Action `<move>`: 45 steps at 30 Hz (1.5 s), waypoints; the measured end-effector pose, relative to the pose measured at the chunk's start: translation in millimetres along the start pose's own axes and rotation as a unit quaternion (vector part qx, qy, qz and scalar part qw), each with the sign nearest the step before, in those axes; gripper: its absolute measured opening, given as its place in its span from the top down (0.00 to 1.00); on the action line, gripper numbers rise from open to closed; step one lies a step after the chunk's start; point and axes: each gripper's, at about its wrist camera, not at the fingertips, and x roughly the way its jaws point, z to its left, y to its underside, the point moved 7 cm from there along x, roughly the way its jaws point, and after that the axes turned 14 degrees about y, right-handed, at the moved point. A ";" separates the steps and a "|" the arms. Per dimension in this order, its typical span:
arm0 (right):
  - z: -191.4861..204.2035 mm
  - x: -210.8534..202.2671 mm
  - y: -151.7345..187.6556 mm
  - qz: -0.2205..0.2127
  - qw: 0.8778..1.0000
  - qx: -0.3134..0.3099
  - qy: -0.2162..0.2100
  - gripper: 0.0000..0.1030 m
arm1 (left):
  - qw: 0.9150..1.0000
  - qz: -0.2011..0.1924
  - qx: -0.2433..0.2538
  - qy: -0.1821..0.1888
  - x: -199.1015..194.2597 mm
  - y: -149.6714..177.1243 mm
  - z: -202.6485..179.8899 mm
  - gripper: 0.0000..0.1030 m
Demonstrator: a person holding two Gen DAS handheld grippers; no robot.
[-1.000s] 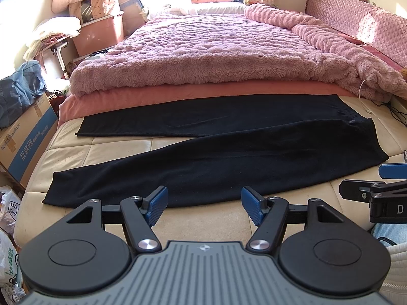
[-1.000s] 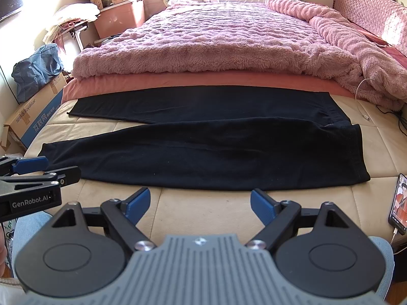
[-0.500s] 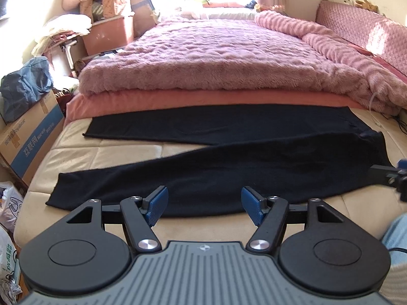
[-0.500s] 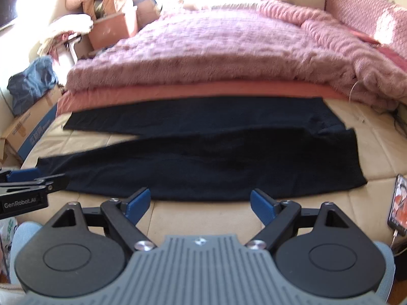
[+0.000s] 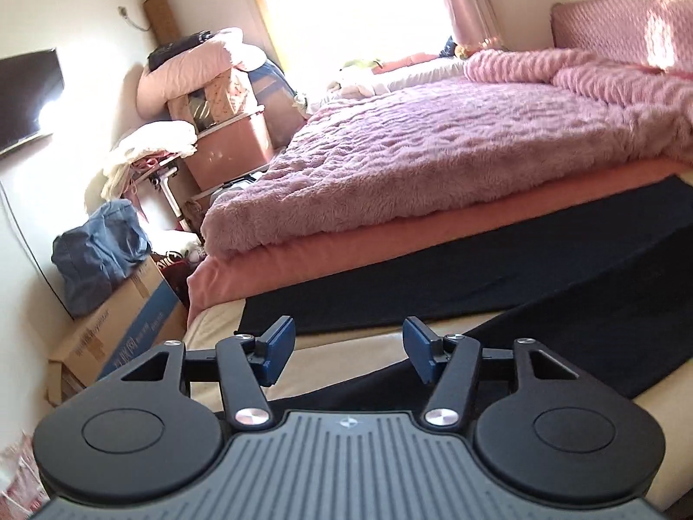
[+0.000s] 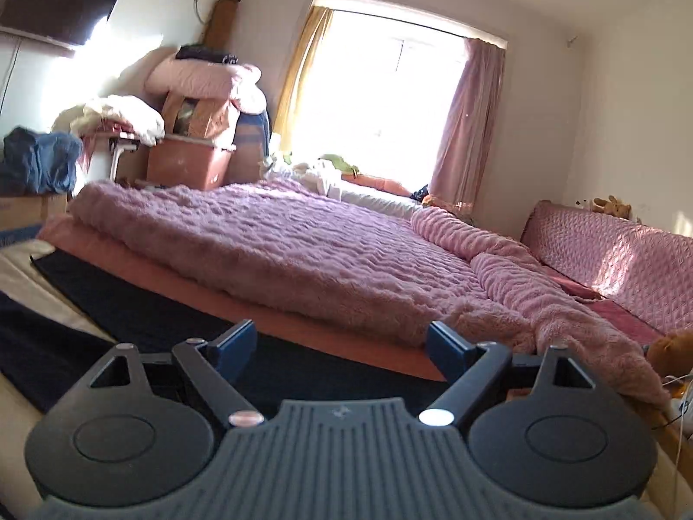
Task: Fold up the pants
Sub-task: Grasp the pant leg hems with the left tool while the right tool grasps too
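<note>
- The bed (image 5: pixel 433 346) carries the pants (image 5: pixel 541 277), spread flat ahead of both claws, a pink blanket (image 5: pixel 433 160) beyond them.
- The pants run crosswise to the claws; leg ends lie toward the left claw (image 5: pixel 348 351), waist toward the right claw (image 6: pixel 342 346).
- Left claw: jaws fairly wide, just been closing, nothing between them. Right claw: wide, empty.
- Step, as I judge it: reach the near leg's edge; pinch only one layer, both ends together, to fold leg onto leg evenly.
</note>
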 end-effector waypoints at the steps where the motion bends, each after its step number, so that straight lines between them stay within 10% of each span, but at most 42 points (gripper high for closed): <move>1: -2.1 7.2 6.9 0.006 1.000 -0.013 0.001 0.21 | 1.000 0.014 0.016 0.004 6.4 5.4 4.6 0.36; 6: 0.3 52.2 57.3 0.068 0.987 -0.146 0.002 0.33 | 0.989 0.089 0.122 -0.002 36.2 41.2 20.1 0.37; 11: 9.8 80.7 111.4 0.124 0.961 -0.243 -0.047 0.66 | 0.967 0.153 0.204 0.015 55.3 87.4 33.1 0.36; 28: -3.2 112.0 150.6 0.188 0.929 -0.314 -0.045 0.70 | 0.888 0.289 0.352 -0.058 90.9 184.7 83.8 0.37; 35: -9.5 101.2 160.0 0.177 0.913 -0.365 -0.048 0.72 | 0.888 0.286 0.345 -0.105 106.9 186.0 79.3 0.66; 45: -30.0 88.9 185.0 0.161 0.851 -0.494 -0.077 0.72 | 0.931 0.282 0.196 -0.126 93.2 153.2 82.0 0.93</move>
